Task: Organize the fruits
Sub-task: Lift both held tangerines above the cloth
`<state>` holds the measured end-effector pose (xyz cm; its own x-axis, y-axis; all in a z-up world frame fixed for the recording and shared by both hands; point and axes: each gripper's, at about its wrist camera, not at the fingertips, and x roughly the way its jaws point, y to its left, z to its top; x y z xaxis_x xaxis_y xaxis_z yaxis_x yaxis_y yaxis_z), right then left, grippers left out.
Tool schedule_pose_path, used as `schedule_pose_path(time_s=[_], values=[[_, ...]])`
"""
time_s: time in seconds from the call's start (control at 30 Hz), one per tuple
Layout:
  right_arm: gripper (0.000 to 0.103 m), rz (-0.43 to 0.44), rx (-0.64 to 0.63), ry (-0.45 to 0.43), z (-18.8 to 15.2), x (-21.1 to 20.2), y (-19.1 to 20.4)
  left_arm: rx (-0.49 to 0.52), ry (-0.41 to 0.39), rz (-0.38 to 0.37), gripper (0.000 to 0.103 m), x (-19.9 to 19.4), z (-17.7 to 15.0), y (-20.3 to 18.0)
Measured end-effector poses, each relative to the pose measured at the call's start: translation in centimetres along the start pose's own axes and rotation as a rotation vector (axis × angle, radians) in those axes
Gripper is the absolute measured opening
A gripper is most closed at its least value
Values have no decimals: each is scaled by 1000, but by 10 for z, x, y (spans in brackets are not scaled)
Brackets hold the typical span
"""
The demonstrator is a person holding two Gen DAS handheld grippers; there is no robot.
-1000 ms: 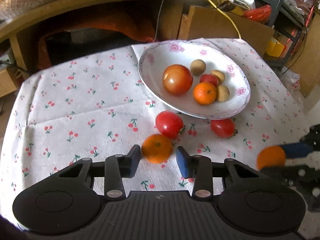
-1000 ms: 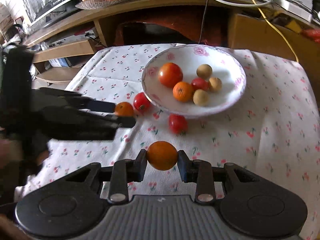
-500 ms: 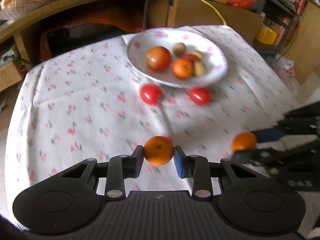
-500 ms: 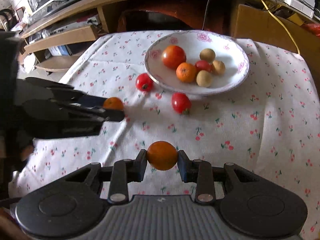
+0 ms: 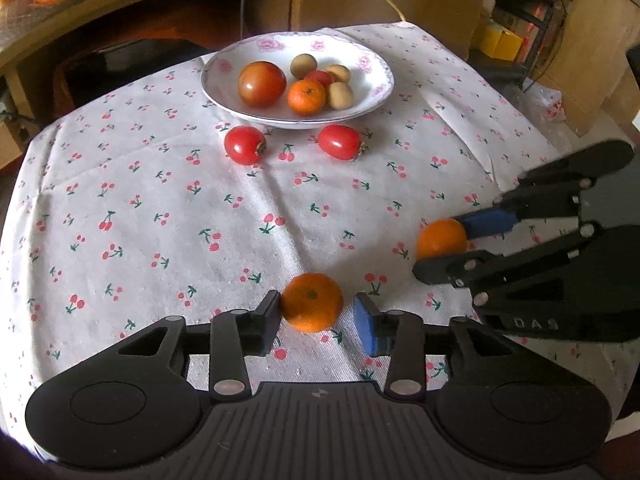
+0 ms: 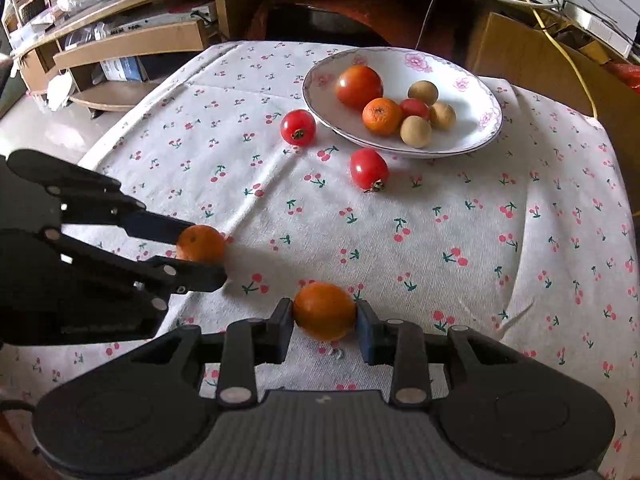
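Left hand-held gripper (image 5: 318, 316), bottom centre of the left wrist view: fingers apart. A mandarin (image 5: 311, 307) sits between them, touching the left black pad; a clear gap shows to the blue right pad. Whether the fruit rests on the cloth cannot be told.

Right hand-held gripper (image 6: 324, 320), bottom centre of the right wrist view: clamped on a second mandarin (image 6: 324, 311), both pads pressing its sides.

Cherry-print tablecloth (image 5: 160, 208) covers the desk. Flower-rimmed white plate (image 5: 376, 64) at upper centre of the left wrist view, upper right of centre in the right wrist view. It holds a large tomato (image 5: 262, 83), a mandarin in the plate (image 5: 306, 97), a small red tomato (image 5: 319, 77) and three round tan fruits (image 5: 340, 95).

Two loose tomatoes lie on the cloth just beside the plate's near rim: one to the left (image 5: 244, 145), one to the right (image 5: 339, 142).
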<state>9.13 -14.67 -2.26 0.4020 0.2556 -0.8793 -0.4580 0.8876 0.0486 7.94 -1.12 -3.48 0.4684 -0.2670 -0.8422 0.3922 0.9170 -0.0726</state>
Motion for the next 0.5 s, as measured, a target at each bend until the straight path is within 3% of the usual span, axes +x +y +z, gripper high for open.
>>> schedule_pose_path(time_s=[0.5], values=[[33,38,-13,-2,1,1,-5,34,-5,6,64,0,-5,-3]])
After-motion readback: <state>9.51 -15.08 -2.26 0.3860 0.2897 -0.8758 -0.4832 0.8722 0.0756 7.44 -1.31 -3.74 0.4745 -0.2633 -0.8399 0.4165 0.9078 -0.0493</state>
